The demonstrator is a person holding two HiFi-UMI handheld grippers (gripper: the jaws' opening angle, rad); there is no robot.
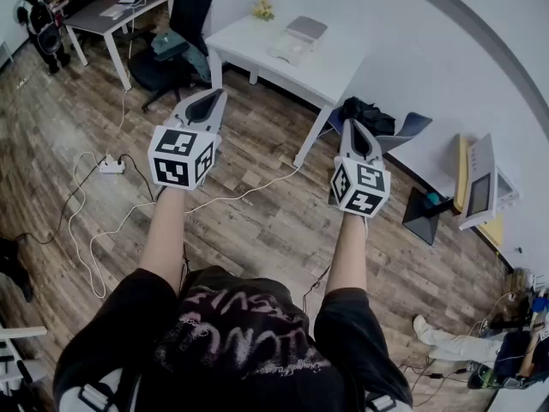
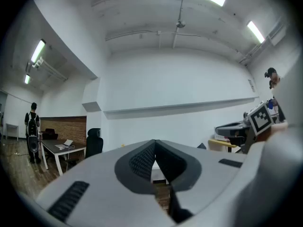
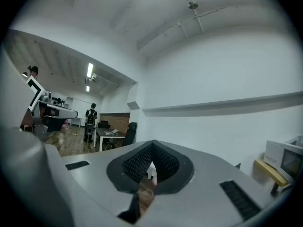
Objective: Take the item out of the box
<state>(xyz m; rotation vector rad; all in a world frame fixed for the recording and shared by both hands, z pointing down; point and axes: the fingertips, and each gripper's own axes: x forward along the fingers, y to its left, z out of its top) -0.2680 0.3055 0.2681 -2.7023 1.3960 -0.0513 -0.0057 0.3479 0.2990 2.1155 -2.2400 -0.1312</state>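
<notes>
I hold both grippers out at chest height over the wooden floor, and neither touches anything. My left gripper (image 1: 218, 93) is shut, its tips meeting with nothing between them (image 2: 155, 141). My right gripper (image 1: 350, 124) is also shut and empty (image 3: 152, 143). Both point toward a white table (image 1: 334, 67) ahead. A pale, flat box-like item (image 1: 298, 38) lies on that table, with a small yellow thing (image 1: 263, 9) beside it. I cannot tell whether the item is the box. The right gripper's marker cube (image 2: 261, 118) shows at the right of the left gripper view.
A black office chair (image 1: 176, 50) stands left of the white table, and a grey desk (image 1: 111, 15) is beyond it. A dark bag (image 1: 369, 114) lies by the table leg. A power strip (image 1: 111, 166) and cables run across the floor. A person with a backpack (image 2: 32, 131) stands far left.
</notes>
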